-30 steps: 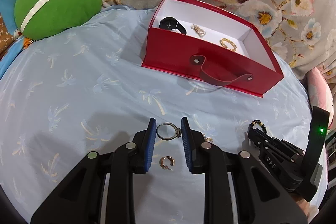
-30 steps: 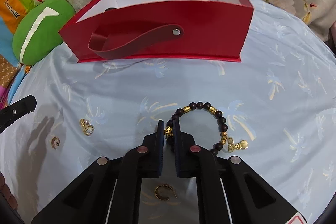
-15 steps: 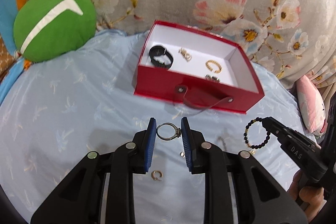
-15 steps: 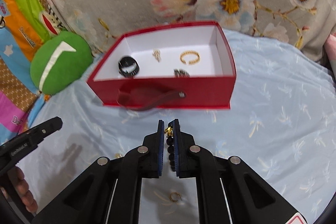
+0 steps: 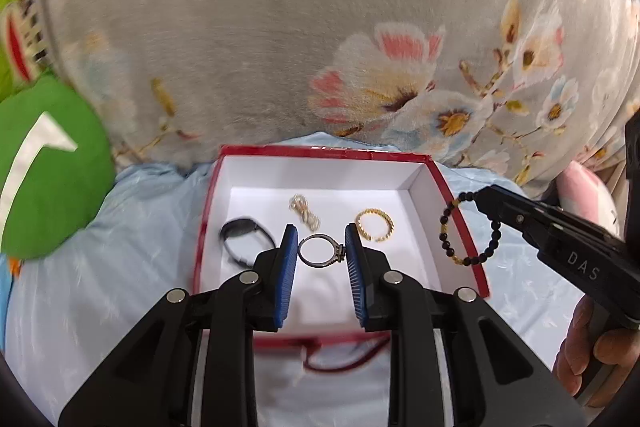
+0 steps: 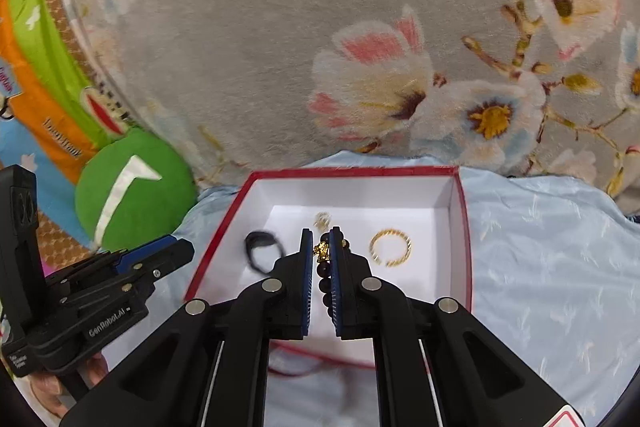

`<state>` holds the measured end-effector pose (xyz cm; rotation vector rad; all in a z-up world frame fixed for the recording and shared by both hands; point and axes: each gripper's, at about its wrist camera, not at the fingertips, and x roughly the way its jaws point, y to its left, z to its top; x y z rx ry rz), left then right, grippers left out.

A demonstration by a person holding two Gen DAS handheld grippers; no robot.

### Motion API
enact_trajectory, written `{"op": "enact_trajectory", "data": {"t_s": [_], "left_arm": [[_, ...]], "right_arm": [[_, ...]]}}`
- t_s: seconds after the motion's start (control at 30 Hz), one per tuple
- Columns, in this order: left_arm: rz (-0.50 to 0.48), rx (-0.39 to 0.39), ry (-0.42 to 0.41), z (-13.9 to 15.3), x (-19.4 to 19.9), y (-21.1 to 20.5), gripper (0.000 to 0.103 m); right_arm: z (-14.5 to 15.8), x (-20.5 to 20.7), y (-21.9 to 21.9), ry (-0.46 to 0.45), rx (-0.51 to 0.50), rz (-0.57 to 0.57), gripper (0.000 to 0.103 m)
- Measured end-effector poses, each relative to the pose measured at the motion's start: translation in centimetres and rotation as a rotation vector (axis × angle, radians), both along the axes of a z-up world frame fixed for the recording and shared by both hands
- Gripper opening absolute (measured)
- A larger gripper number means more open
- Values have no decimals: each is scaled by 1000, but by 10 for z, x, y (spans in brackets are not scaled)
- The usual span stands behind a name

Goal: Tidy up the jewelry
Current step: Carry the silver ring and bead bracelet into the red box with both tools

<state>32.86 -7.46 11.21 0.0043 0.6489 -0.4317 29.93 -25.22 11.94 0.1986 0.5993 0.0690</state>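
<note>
Left tool grips ring; right tool grips bracelet

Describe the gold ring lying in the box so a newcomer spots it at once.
Find the red box with the white inside. The gold ring lies at right on its floor, an open twisted band. Its neighbours are a black watch and a small pale gold knotted piece.

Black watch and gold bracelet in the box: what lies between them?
In the left wrist view, a small gold chain piece lies between the black watch and gold bracelet; nearer the camera, the left gripper holds a silver ring.
</note>
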Motion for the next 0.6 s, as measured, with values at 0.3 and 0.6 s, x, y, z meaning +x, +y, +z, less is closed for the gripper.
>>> {"op": "enact_trajectory", "data": {"t_s": [0.3, 0.6], "left_arm": [[-18, 42, 139, -57, 87, -49, 24], [-6, 81, 223, -101, 101, -58, 26]], "right_arm": [[-63, 74, -37, 153, -29, -54, 7], [-114, 94, -39, 252, -45, -52, 8]]}}
